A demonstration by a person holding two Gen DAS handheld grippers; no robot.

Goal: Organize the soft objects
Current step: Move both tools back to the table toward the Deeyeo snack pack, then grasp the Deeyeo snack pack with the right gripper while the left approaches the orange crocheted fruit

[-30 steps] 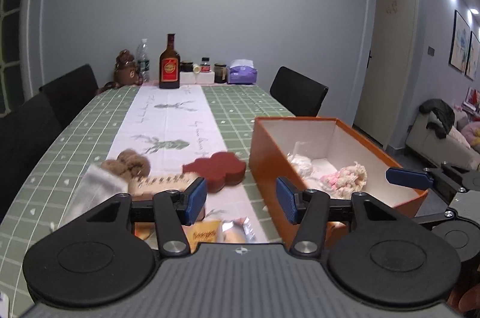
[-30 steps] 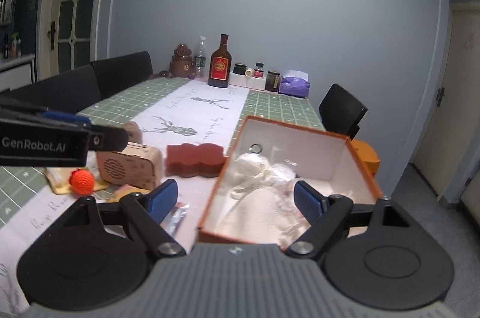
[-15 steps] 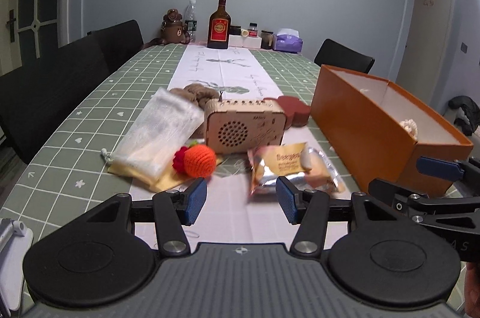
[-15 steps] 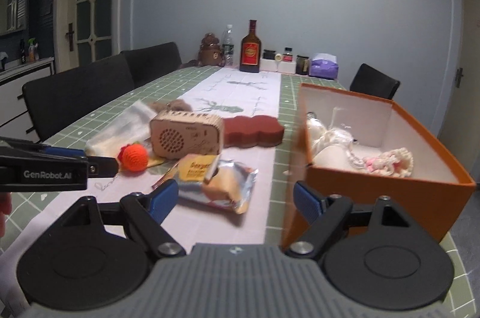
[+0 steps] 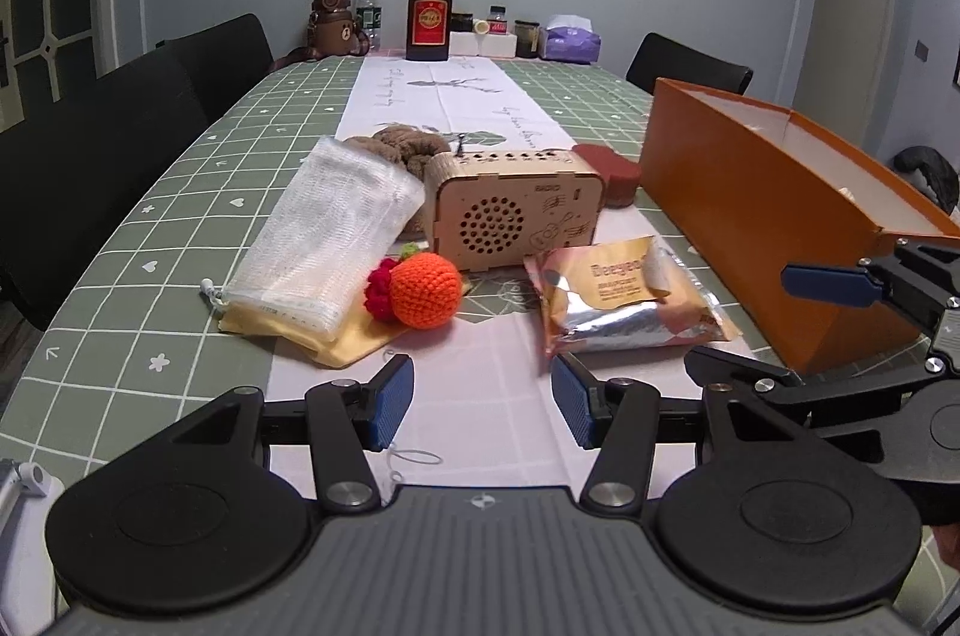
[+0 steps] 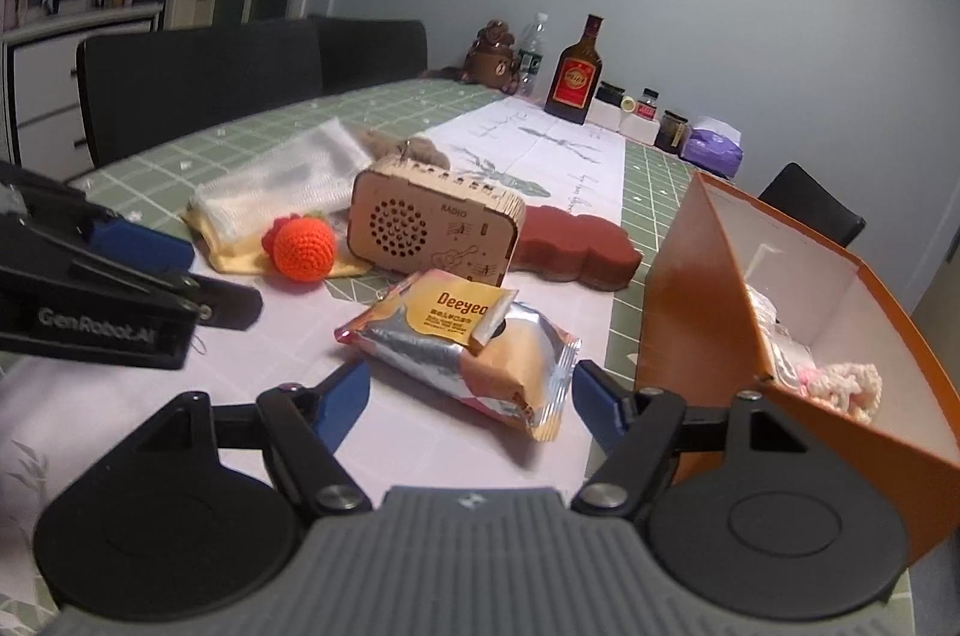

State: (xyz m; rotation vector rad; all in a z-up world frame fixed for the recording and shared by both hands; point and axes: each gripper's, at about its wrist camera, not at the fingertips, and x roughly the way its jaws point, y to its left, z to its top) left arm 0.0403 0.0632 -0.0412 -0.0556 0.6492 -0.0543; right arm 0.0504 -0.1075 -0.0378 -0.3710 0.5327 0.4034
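On the counter (image 5: pixel 180 192), the snack packet (image 5: pixel 624 300) lies nearest the near edge. Behind it stands the radio (image 5: pixel 510 210), with the crocheted ball (image 5: pixel 423 291) and mesh bag (image 5: pixel 324 246) to its left. The box (image 5: pixel 768 216) sits along the right edge, bottles (image 5: pixel 428 9) at the far edge.

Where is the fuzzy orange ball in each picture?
Left wrist view: the orange crocheted ball sits left of centre, before the wooden radio box.
Right wrist view: the ball sits left of centre, left of the radio box.
Shared landmark: the wooden radio box.
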